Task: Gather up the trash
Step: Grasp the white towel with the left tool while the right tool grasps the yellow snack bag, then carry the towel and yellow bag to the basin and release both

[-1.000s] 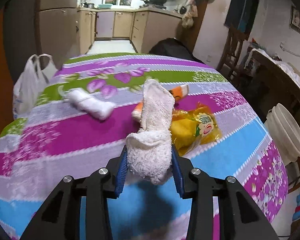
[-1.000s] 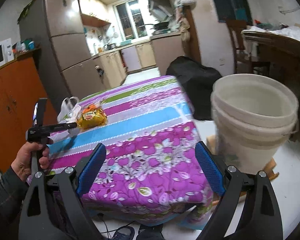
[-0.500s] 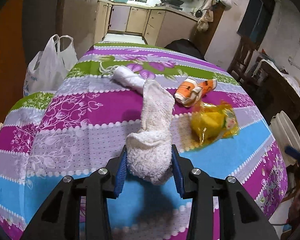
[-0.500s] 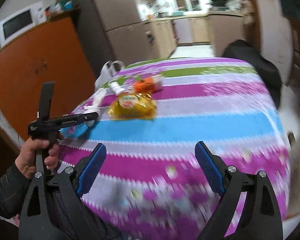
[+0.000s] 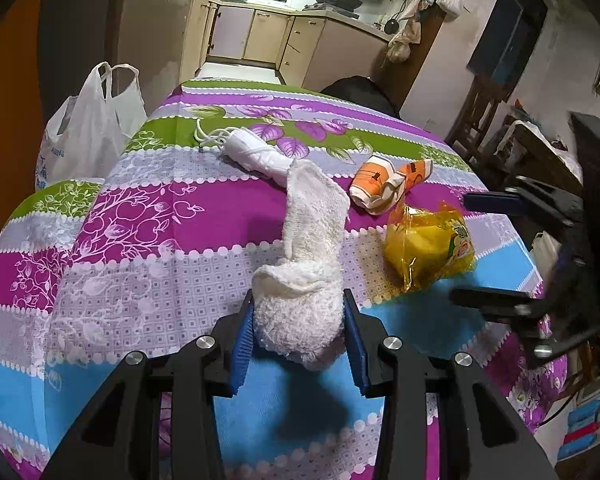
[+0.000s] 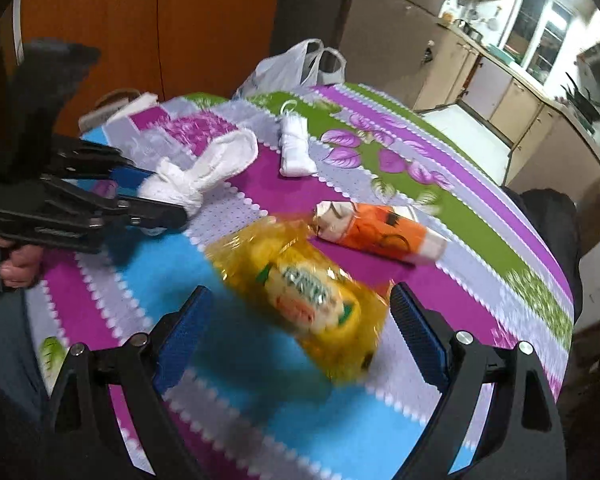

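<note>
My left gripper (image 5: 298,336) is shut on a white towel (image 5: 306,264) and holds it over the table; it also shows in the right wrist view (image 6: 156,200) with the towel (image 6: 208,168). My right gripper (image 6: 296,332) is open, its jaws on either side of a yellow snack bag (image 6: 304,292), just above it. The bag also shows in the left wrist view (image 5: 428,244), with the right gripper (image 5: 484,252) beside it. An orange crumpled carton (image 6: 376,228) and a white rolled cloth (image 6: 296,148) lie further back.
The table has a striped floral cloth (image 5: 160,216). A white plastic bag (image 5: 88,132) stands off its far left corner. An orange cabinet (image 6: 160,32) is behind. A dark chair (image 5: 360,88) stands at the table's far side.
My right gripper swung away from the white bucket and came over the table, down to the yellow snack bag. My left gripper kept hold of the towel and moved a little left.
</note>
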Demonstrator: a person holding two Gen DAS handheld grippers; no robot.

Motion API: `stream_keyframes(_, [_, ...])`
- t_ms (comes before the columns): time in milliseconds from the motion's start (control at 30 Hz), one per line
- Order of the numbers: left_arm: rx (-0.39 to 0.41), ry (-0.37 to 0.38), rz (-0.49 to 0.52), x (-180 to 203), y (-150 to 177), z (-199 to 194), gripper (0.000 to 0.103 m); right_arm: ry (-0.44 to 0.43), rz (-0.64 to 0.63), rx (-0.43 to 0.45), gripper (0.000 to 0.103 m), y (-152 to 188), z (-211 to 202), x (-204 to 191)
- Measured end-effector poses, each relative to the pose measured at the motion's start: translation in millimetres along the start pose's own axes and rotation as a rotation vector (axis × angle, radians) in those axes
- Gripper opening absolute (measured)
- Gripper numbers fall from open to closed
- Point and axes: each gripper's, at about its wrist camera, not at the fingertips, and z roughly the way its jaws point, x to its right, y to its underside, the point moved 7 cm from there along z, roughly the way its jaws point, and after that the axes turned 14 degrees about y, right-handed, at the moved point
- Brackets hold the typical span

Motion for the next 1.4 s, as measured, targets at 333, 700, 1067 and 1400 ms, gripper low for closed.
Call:
stream_keyframes(333, [0.037, -0.044, 0.033, 13.7, 6.5, -4.9, 0.042, 0.108, 0.263, 0.023, 0.042, 21.0, -17.9, 16.5])
stream_keyframes(700, [0.120, -0.131, 0.139, 58.0, 7.3, -29.0, 0.042, 0.195, 0.622, 0.127, 0.041, 68.8, -92.2, 30.8])
stream_keyframes(1067, [0.176, -0.157, 0.258, 117.6, 9.4, -49.4, 0.042, 0.261, 0.711, 0.204, 0.041, 93.4, -150.8, 39.4])
stream_keyframes(1400, [0.189, -0.128, 0.304, 156.0, 6.1, -50.9, 0.042, 0.319, 0.763, 0.222, 0.041, 113.1, -185.9, 66.5])
